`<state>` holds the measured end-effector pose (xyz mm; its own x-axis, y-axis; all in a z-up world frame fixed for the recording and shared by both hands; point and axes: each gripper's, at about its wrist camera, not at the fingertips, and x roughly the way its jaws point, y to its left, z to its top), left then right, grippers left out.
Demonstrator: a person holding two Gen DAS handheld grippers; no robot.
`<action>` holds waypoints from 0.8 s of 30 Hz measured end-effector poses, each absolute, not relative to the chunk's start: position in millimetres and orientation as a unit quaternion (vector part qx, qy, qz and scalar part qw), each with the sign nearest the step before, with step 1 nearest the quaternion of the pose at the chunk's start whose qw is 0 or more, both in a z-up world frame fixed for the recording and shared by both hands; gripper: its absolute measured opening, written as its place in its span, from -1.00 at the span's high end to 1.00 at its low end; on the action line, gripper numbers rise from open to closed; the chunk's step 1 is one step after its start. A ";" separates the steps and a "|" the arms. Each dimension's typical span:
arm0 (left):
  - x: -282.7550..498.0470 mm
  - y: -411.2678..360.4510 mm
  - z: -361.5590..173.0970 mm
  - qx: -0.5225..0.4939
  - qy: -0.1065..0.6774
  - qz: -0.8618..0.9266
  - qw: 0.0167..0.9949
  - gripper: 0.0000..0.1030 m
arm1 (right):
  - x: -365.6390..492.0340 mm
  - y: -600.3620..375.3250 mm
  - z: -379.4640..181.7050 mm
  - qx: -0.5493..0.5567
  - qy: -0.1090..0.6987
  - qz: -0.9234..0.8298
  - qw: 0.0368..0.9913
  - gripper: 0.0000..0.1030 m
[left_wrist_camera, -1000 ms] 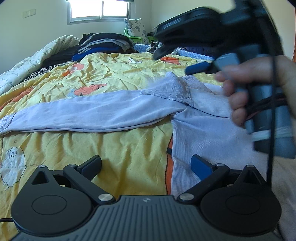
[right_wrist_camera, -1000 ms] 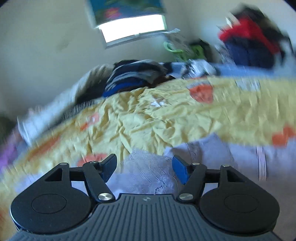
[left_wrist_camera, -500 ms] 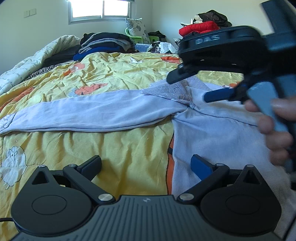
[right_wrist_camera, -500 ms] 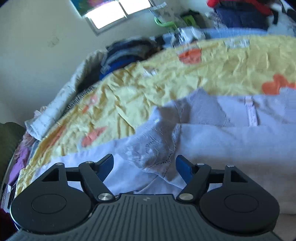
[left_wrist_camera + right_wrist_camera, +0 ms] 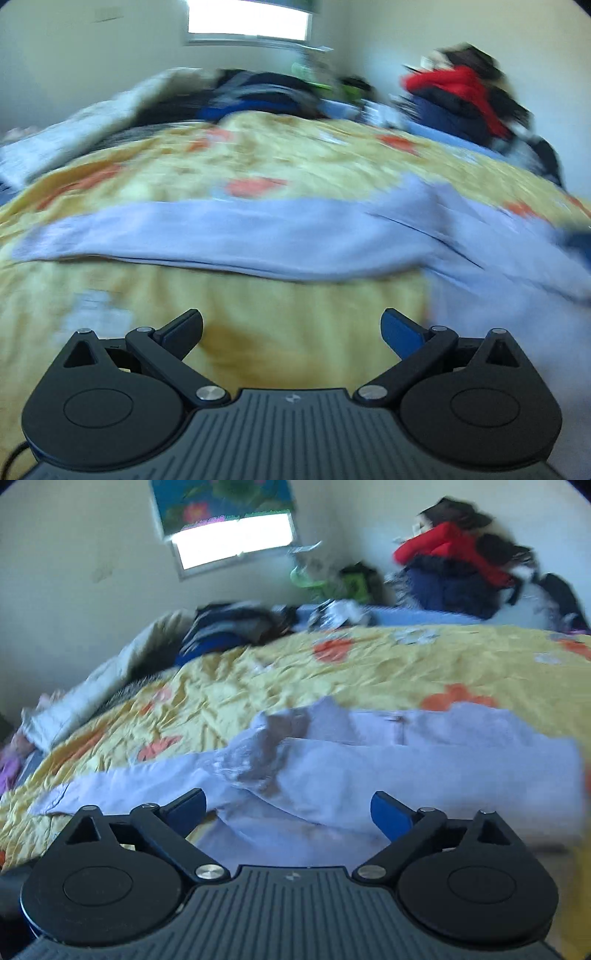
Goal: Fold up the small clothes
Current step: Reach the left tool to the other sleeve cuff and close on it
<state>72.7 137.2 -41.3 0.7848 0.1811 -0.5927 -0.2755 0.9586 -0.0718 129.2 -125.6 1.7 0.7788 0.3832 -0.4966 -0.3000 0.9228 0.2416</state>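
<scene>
Pale lilac garment lies spread across the yellow bedspread, one long sleeve stretched out to the left. Left claw spread wide, holding nothing, above bare bedspread just beside the garment's edge. Right claw likewise spread and empty, over the crumpled lacy collar. Clothes heap by the far wall; both views blurred

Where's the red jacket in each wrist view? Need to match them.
Left wrist: the red jacket is upper right, on the pile beyond the bed's far edge, blurred.
Right wrist: also upper right, on the same pile by the wall.
Shared landmark: the bright window, top centre in both.
</scene>
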 end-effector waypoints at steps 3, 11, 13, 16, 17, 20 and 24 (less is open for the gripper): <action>66.8 192.6 -40.0 -0.183 0.283 0.151 0.929 -1.00 | 104.1 -147.3 -9.0 0.082 0.262 0.150 0.950 -0.91; 53.5 304.1 -58.0 -0.419 0.201 0.134 0.875 -1.00 | 61.5 -171.1 -29.7 0.091 0.242 0.142 0.955 -0.92; 56.6 315.1 -59.5 -0.443 0.191 0.136 0.865 -1.00 | 59.6 -176.2 -30.7 0.098 0.235 0.132 0.958 -0.92; 71.0 328.2 -60.6 -0.463 0.178 0.143 0.856 -1.00 | 57.9 -178.3 -32.2 0.103 0.235 0.121 0.959 -0.92; 75.3 332.6 -61.9 -0.469 0.170 0.147 0.854 -1.00 | 55.7 -177.3 -32.3 0.104 0.233 0.122 0.959 -0.92; 83.8 340.3 -61.6 -0.487 0.153 0.174 0.842 -1.00 | 51.7 -173.0 -32.3 0.097 0.229 0.123 0.961 -0.92; 91.6 345.4 -60.7 -0.498 0.138 0.207 0.831 -0.99 | 48.0 -173.4 -28.6 0.088 0.221 0.123 0.964 -0.91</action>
<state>91.6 345.4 -60.7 0.8761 0.2075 -0.4352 -0.4816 0.4187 -0.7699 48.0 -173.4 -28.6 0.8725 0.2754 -0.4037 -0.1976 0.9544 0.2239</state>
